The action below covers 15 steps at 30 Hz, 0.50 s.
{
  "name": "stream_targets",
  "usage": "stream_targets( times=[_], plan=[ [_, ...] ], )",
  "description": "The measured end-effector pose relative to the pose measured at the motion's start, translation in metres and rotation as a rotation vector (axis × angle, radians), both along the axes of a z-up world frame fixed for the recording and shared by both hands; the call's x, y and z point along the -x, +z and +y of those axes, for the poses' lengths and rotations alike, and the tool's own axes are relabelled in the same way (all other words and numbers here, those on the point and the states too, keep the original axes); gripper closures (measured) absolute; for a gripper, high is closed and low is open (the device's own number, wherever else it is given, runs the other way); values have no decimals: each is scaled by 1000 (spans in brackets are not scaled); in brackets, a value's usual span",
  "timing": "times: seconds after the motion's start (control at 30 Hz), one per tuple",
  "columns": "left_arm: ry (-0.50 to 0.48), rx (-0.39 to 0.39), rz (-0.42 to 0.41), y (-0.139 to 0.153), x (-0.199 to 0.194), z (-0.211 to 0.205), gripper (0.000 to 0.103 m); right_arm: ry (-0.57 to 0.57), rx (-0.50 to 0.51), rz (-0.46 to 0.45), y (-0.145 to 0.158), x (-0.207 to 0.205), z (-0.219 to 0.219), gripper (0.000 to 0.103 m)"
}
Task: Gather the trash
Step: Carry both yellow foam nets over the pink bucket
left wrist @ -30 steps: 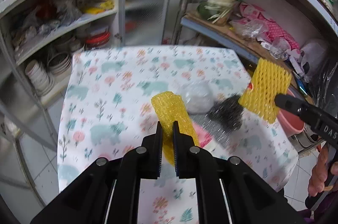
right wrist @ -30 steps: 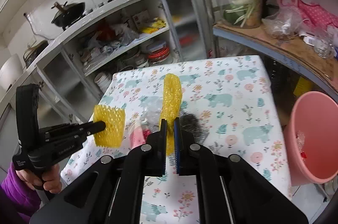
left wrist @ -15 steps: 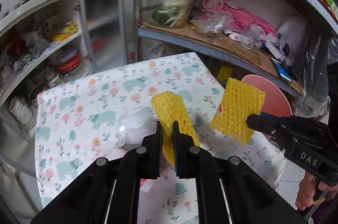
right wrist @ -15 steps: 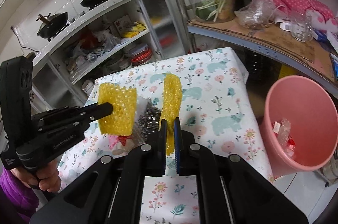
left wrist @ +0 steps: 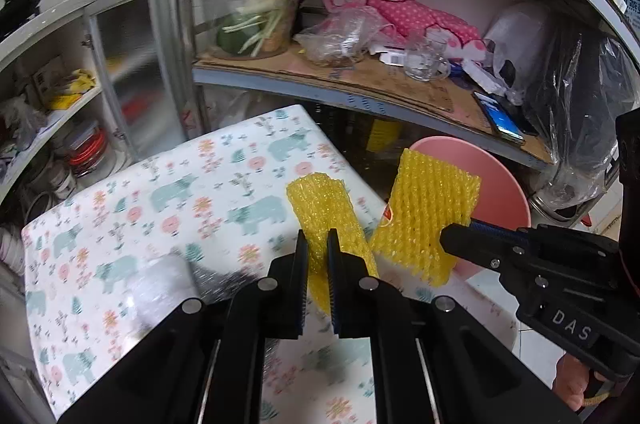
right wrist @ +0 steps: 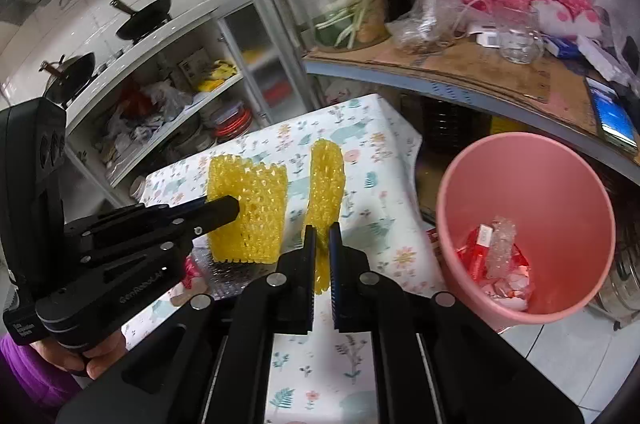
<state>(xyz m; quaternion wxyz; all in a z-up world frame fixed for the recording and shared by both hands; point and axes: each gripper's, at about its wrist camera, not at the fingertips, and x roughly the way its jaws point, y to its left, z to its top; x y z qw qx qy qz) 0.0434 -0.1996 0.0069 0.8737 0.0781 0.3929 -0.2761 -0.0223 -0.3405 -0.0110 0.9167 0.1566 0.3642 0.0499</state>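
Risk first: both foam nets are light, springy mesh, pinched only at their lower edges. Left tool (left wrist: 318, 248) is clenched on one yellow foam net sleeve (left wrist: 322, 207); right tool (right wrist: 321, 238) is clenched on the second yellow foam net (right wrist: 326, 179). Both pieces hang in the air above the surface (left wrist: 160, 191), near its edge on the pink bin (right wrist: 528, 224) side, neither over the bin mouth yet as far as I can judge.

Failure modes, my read:
- Foam compresses under the pads, so the grip is shallow; a quick swing could pull a net free and drop it on the floor between surface and bin.
- On release the net may cling to the ribbed pads or drift, since it weighs almost nothing; it could land on the rim and fall outside.
- Two tools close together: nets could snag on each other, open lattice on open lattice.

Materials: nets are soft expanded-foam lattice, tubular, flattened. Bin is smooth rigid plastic, tapered, already holding red wrappers and crumpled clear film. Surface is covered in glossy printed cloth; a dark steel-wool scrubber (left wrist: 224, 274) and crinkled clear plastic (left wrist: 160, 284) lie on it, blurred.
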Motion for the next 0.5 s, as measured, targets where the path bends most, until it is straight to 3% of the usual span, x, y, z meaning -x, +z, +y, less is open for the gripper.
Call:
stream_targets(
  times=[0.5],
  plan=[
    [-139,-2,19,-15,-5,-88,95,-176,-16,11,-10,13,-79,97]
  ],
)
